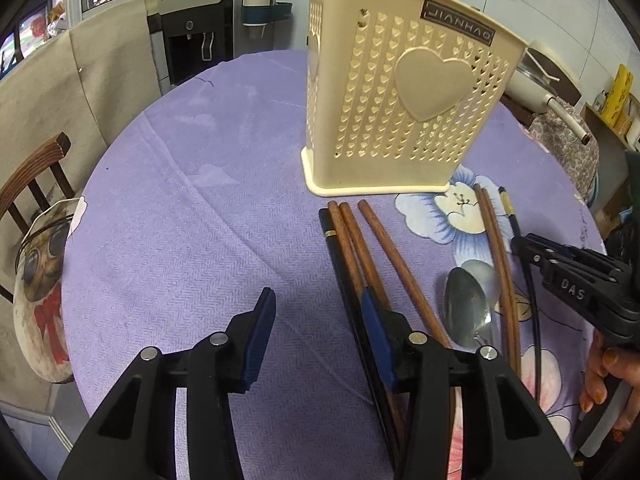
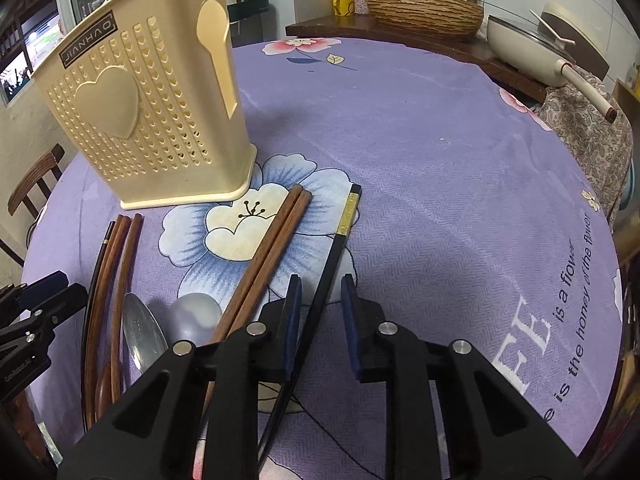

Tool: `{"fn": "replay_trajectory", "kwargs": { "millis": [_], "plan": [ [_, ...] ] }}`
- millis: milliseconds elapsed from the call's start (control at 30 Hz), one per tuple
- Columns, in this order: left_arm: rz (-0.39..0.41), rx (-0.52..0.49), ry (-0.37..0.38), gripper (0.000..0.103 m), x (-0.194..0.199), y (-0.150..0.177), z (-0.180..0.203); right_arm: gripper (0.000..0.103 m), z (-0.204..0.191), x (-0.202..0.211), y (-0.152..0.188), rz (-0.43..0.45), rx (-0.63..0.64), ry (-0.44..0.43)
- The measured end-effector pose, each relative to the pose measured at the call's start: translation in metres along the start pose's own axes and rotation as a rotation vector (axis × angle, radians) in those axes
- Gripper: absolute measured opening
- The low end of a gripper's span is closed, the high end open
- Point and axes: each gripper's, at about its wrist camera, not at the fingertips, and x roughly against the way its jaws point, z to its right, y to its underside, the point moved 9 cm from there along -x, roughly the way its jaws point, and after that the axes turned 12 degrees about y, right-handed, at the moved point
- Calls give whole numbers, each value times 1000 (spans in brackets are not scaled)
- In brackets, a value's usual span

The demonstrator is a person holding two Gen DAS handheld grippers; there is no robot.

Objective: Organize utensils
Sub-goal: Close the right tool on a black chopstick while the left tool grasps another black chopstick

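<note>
A cream perforated utensil holder [image 1: 400, 112] [image 2: 152, 120] stands upright on the purple flowered tablecloth [image 1: 180, 220]. In front of it lie brown wooden chopsticks [image 1: 360, 248] [image 2: 264, 256], two black chopsticks and two metal spoons [image 1: 468, 308] [image 2: 142, 332]. My left gripper [image 1: 316, 320] is open; its right finger rests over the brown chopsticks, and a black chopstick [image 1: 336, 256] runs just inside it. My right gripper [image 2: 321, 294] [image 1: 524, 246] straddles the gold-banded black chopstick [image 2: 340, 240], with a gap showing on both sides of the stick.
A wooden chair [image 1: 36, 184] with a dog-print cushion [image 1: 40, 280] stands off the table's left edge. A cream pan [image 2: 532, 48] and a woven basket [image 2: 424, 8] sit on a counter behind. A person's hand [image 1: 604, 380] holds the right gripper.
</note>
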Motion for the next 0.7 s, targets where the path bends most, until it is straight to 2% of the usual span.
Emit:
{"fn": "replay_trajectory", "kwargs": {
  "millis": [200,300,500,700],
  "plan": [
    [-32,-7,-14,42,-3,1,4,21,-4,4,5,6,15,8],
    [-29,-11,-51,41,-5,-2,2,21,-7,4,4,5,16,9],
    [-41,19,-36,41,-2,-3,-12,21,-3,3,3,1,6,5],
    [-64,32,-34,41,-15,-16,-7,21,-7,-3,-6,-7,-10,23]
  ]
}}
